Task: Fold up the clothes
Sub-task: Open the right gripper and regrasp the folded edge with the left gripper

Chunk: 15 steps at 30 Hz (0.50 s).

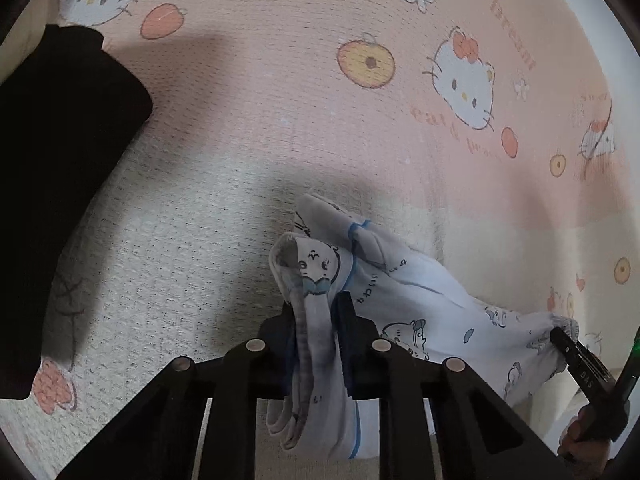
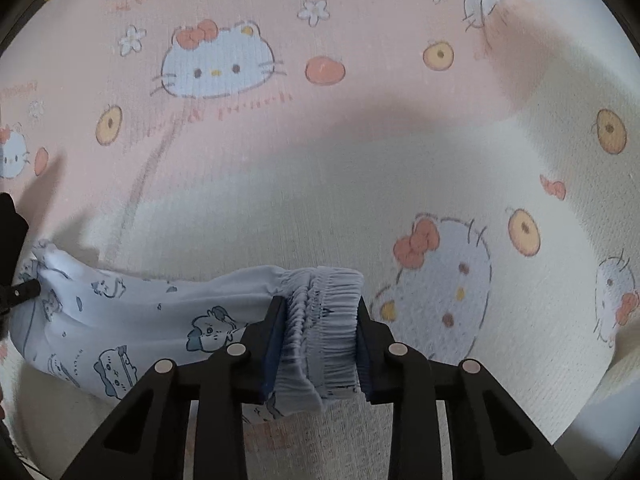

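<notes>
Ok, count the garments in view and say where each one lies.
2. The pale blue printed garment stretches between the left tongs and the right tongs above the cartoon-cat blanket. A black garment lies at the left wrist view's left edge. Others may be hidden.

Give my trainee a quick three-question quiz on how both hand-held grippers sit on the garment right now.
1. True or false: the left hand-held gripper is shut on the pale blue printed garment.
2. Which part does the right hand-held gripper pinch: (a) a sleeve, (b) the gathered elastic band, (c) a button?
3. What lies at the left edge of the left wrist view?

Key: 1 true. 2 b. 3 a black cloth on the cartoon-cat bedspread.
</notes>
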Motion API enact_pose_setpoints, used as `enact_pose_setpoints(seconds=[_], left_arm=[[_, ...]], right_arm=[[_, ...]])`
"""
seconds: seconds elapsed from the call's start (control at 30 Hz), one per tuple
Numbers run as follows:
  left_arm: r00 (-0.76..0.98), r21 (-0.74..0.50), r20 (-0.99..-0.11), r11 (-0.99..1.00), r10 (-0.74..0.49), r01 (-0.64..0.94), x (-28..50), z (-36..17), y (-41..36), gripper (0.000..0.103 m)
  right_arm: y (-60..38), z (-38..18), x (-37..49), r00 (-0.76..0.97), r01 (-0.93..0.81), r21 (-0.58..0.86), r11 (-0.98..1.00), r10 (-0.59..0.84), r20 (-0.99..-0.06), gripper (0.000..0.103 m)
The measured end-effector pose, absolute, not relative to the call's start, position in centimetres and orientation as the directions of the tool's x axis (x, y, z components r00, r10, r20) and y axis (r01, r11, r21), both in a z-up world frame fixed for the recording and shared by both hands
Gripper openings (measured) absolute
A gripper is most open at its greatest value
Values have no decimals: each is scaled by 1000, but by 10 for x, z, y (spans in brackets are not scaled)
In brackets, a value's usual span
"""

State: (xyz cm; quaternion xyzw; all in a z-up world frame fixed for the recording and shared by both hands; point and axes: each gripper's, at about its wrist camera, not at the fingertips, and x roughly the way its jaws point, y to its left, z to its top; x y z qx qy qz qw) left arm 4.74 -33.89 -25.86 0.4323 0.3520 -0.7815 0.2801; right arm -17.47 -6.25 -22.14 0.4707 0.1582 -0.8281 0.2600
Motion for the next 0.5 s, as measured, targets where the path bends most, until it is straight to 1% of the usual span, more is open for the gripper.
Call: enact_pose_setpoints(seconds=[0.13, 0.27, 0.3, 0.37, 0.47, 0.5], left_arm=[[-449, -286, -883, -600, -138, 747, 46, -269, -341, 16], [-416, -196, -886, -647, -205, 737, 42, -268, -331, 19], [-414, -199, -888, -643, -201, 740, 43, -267, -331, 19], [-425, -250, -891, -609, -160, 753, 49, -265, -336, 19], [-479, -405, -877, -487, -32, 774, 68, -263, -350, 19], [-505, -446, -863, -451, -13, 773, 74, -260, -354, 20]], right_arm=[[-59, -235, -185, -369, 550, 24, -835, -268, -890, 30], [-63, -246, -191, -347, 534, 41, -844, -263, -900, 31], [-64, -248, -192, -344, 532, 45, -846, -264, -901, 31], [-63, -246, -192, -343, 529, 56, -846, -274, -898, 31], [-54, -239, -193, -322, 501, 123, -857, -317, -892, 37], [-49, -236, -194, -312, 483, 158, -861, -338, -888, 39]])
